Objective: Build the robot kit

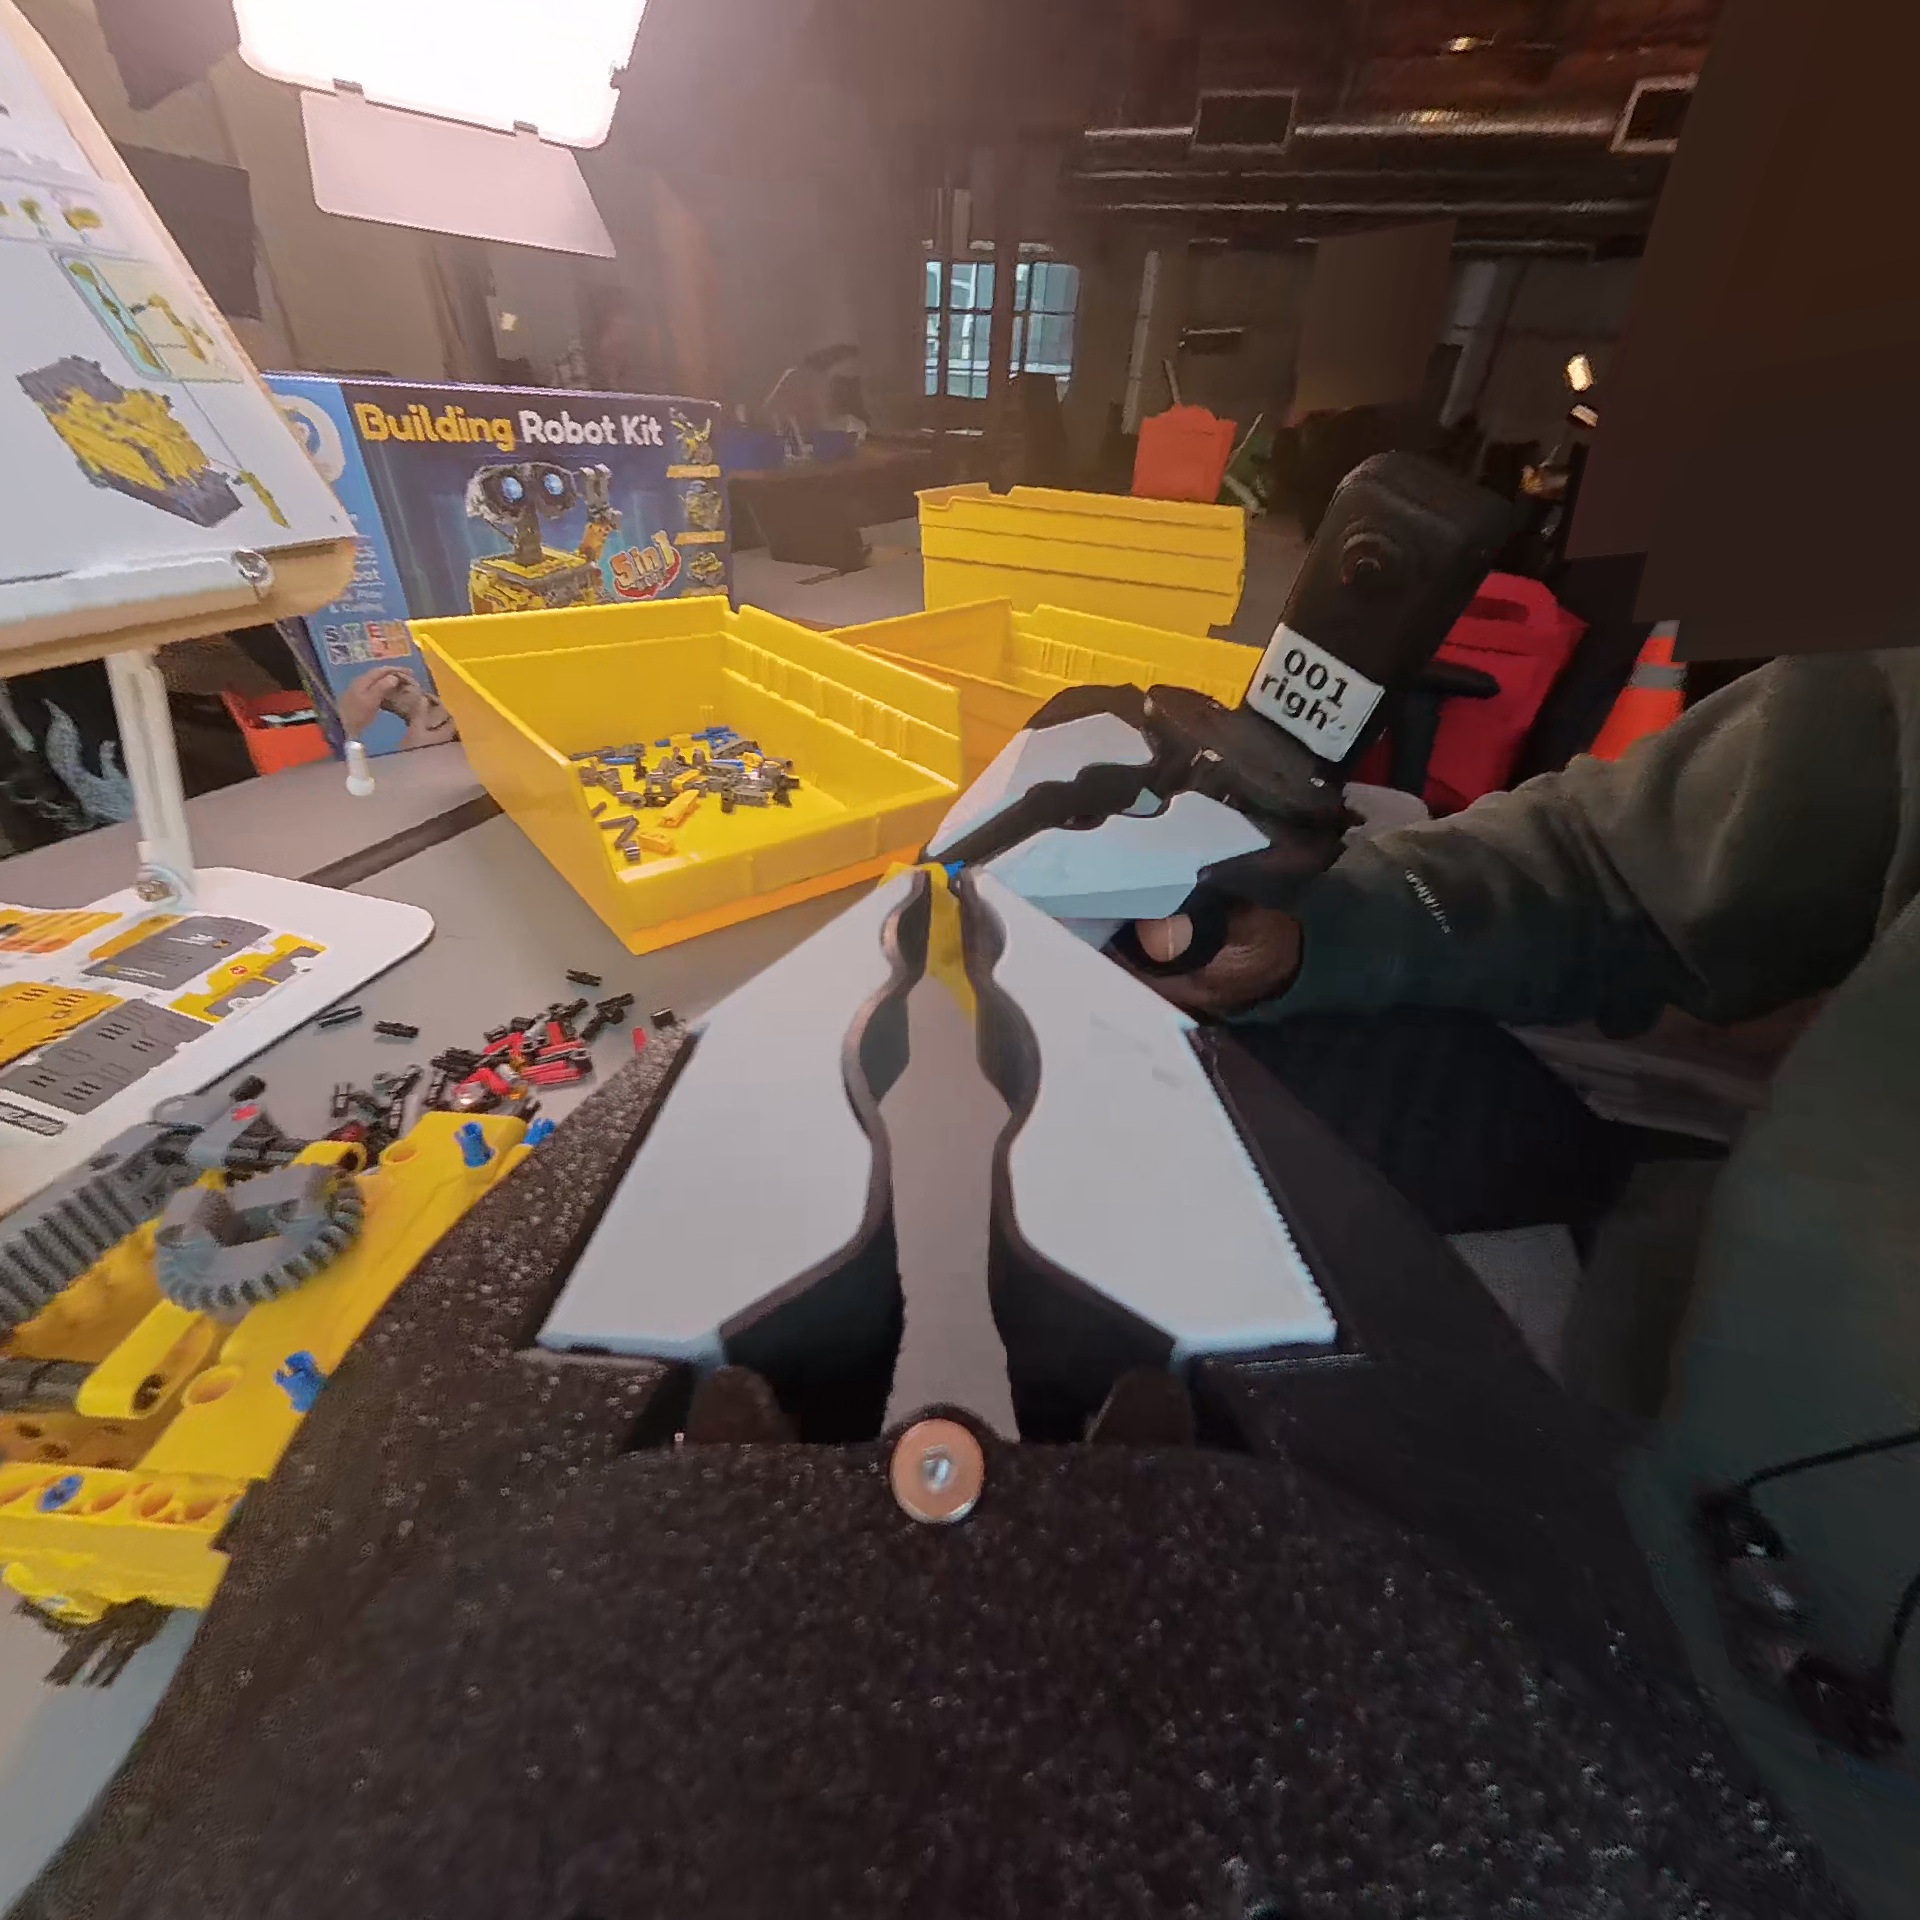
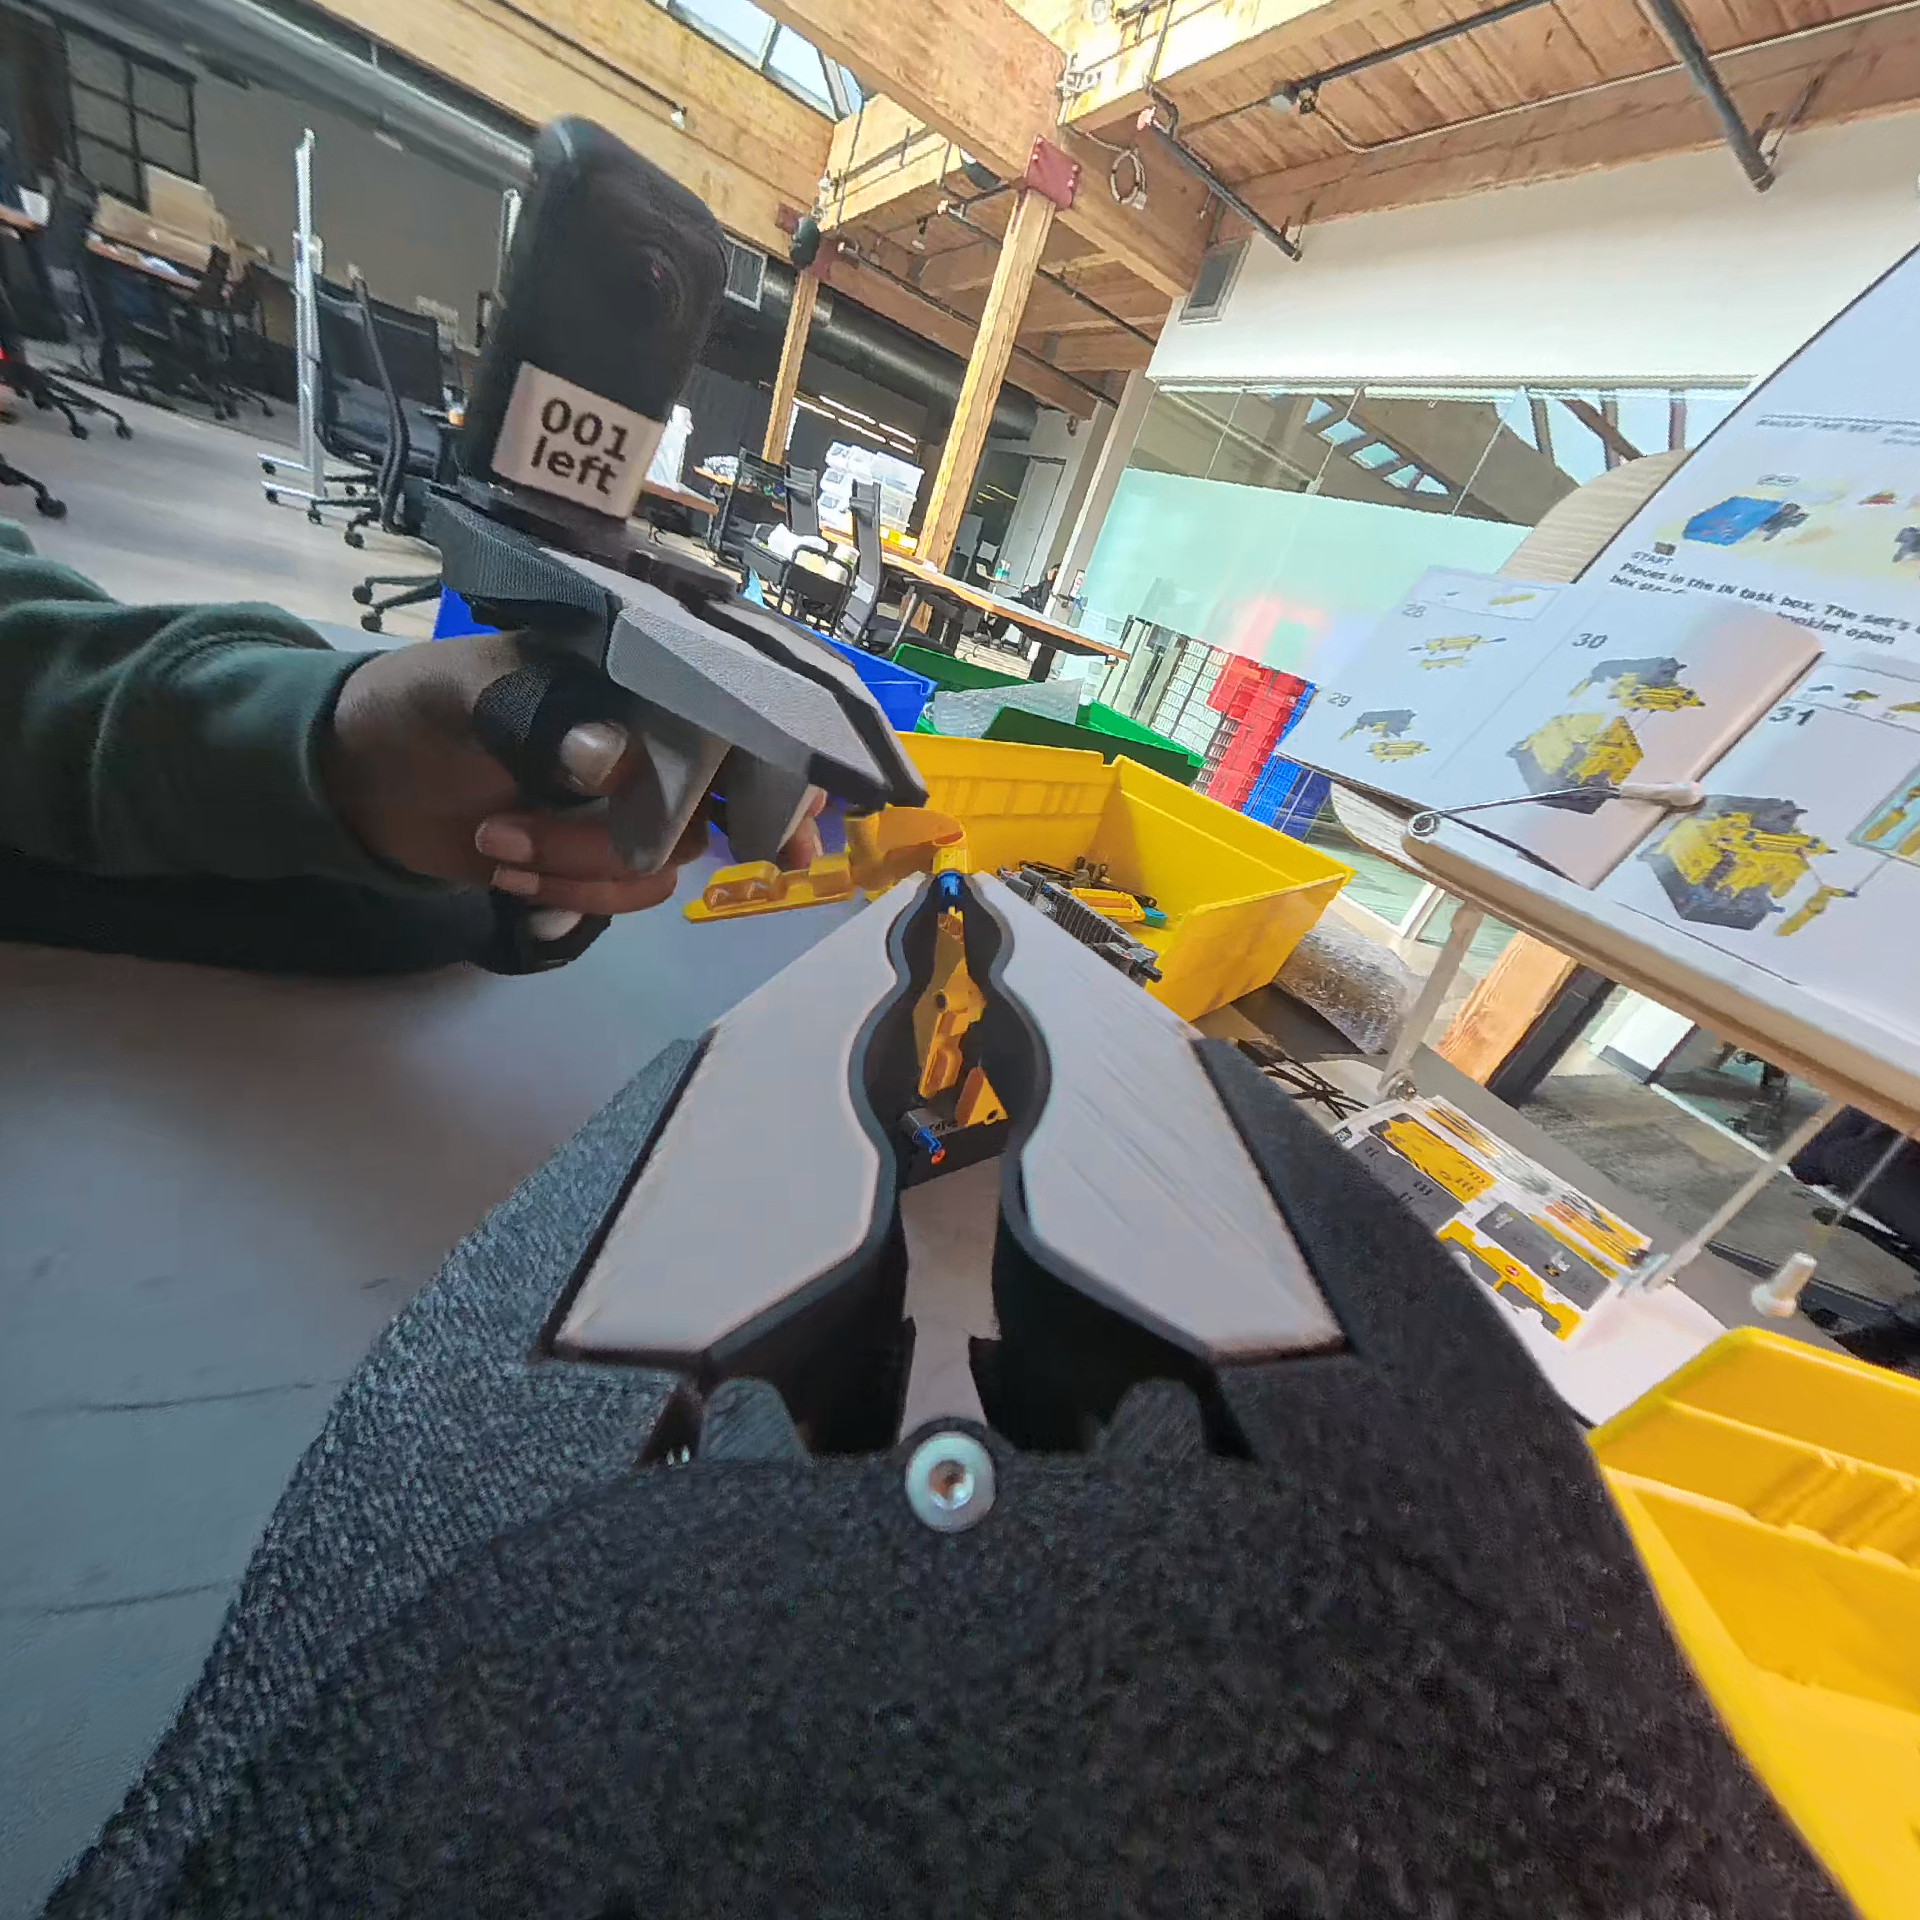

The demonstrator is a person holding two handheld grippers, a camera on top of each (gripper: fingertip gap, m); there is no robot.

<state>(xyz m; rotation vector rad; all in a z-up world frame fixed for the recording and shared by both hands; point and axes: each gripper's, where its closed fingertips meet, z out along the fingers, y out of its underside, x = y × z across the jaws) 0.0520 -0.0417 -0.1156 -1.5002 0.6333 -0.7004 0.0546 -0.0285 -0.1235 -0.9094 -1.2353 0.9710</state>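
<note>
This is a big open office that is also a workroom. There are rolling office chairs [image 2: 374, 416] and long desks [image 2: 997, 608] far back, wood beams [image 2: 987, 343] and pipes up high, and a glass wall [image 2: 1299, 540]. Stacks of coloured bins [image 2: 1257, 727] sit near the grey bench [image 2: 260, 1143]. A bright studio lamp [image 1: 436, 62] shines from above.

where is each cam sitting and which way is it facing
Left wrist view: sits on the left tool, facing a yellow bin of small parts; the right tool and its hand show.
Right wrist view: sits on the right tool, facing the left tool, its hand.
Shared: both tools meet on one yellow piece.
</note>
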